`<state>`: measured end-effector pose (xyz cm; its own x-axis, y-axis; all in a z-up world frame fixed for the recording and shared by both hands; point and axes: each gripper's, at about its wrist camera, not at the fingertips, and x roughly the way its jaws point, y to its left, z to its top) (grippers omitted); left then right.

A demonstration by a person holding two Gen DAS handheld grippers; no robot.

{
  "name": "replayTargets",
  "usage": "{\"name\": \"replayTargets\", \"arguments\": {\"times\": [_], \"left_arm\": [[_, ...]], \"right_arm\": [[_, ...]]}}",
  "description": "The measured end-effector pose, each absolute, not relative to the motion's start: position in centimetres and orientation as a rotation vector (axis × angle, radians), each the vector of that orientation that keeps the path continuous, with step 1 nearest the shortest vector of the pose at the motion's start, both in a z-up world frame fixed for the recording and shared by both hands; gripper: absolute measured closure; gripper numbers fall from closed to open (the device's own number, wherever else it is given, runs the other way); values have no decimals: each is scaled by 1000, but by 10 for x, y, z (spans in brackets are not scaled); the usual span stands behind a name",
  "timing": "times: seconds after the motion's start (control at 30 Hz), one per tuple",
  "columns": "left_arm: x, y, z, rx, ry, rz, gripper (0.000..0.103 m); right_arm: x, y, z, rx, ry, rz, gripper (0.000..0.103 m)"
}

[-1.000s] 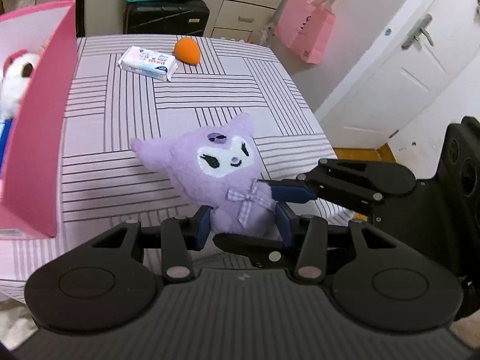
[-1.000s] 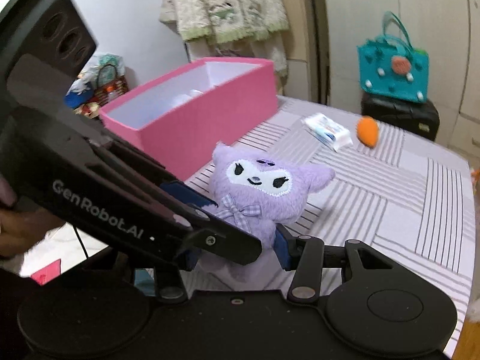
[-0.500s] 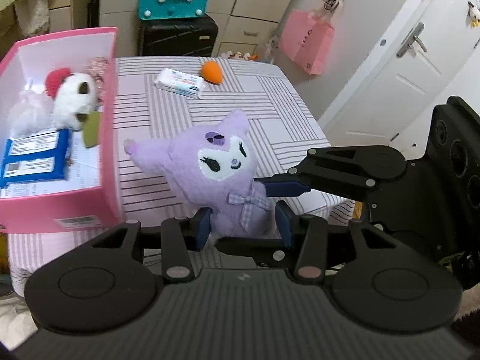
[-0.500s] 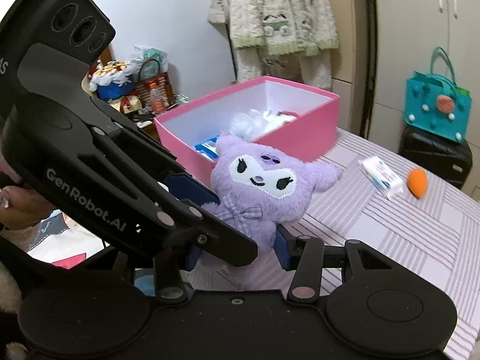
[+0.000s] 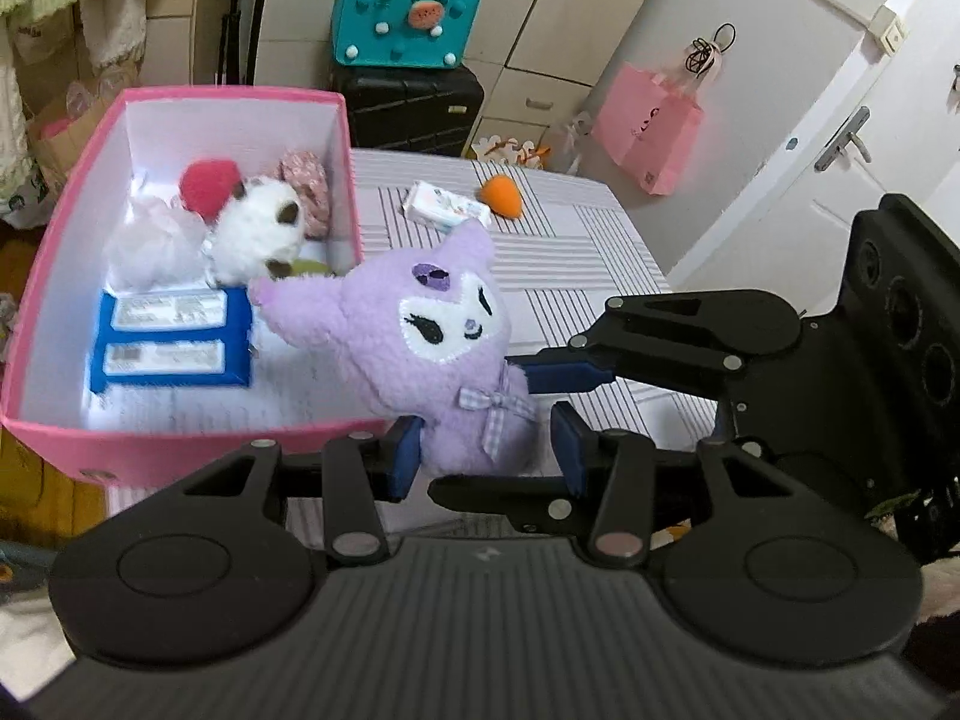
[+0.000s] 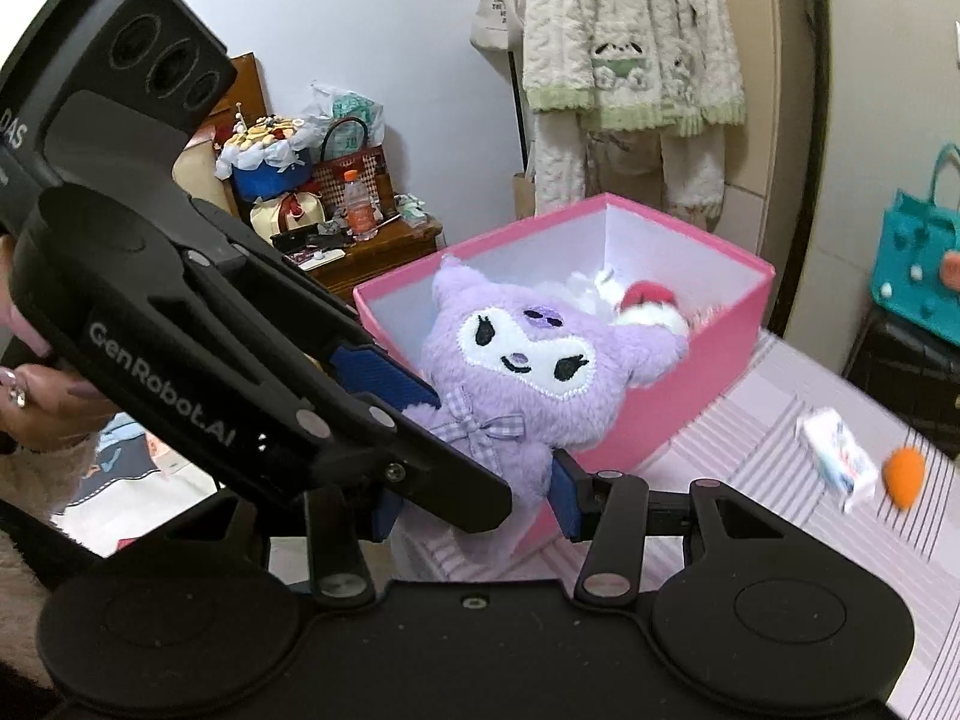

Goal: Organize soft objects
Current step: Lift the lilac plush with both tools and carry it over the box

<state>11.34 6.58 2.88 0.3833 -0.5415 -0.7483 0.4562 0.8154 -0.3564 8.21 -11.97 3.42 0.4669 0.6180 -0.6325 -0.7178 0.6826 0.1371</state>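
A purple plush toy [image 5: 432, 336] with a white face and checked bow is held up in the air by both grippers at its lower body. My left gripper [image 5: 486, 450] is shut on its body; my right gripper [image 6: 474, 498] is shut on it too, and it shows in the right wrist view [image 6: 516, 384]. The plush hangs at the near right corner of the pink box [image 5: 180, 450], one ear over the box. The box holds a white plush [image 5: 258, 234], a red soft ball [image 5: 207, 186] and blue packs [image 5: 171, 339].
On the striped tablecloth [image 5: 570, 252] lie a white tissue pack [image 5: 444, 207] and an orange sponge [image 5: 504, 195], behind the plush. A black case with a teal bag [image 5: 402, 30] stands beyond the table. A white door is at the right.
Both grippers have lifted the purple plush off the table and carried it left toward the pink box, whose inside now shows.
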Motion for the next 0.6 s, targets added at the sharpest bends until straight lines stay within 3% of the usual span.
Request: {"name": "replayTargets", "arguments": {"times": [0.3,0.6], "left_arm": [[146,105,37,-158,935,-595,59],[203,137,16,-250,975,-457,59]], "right_arm": [[129,-83,39,-186,672,869,49],[196,-51,23,-139,773,977,49]]}}
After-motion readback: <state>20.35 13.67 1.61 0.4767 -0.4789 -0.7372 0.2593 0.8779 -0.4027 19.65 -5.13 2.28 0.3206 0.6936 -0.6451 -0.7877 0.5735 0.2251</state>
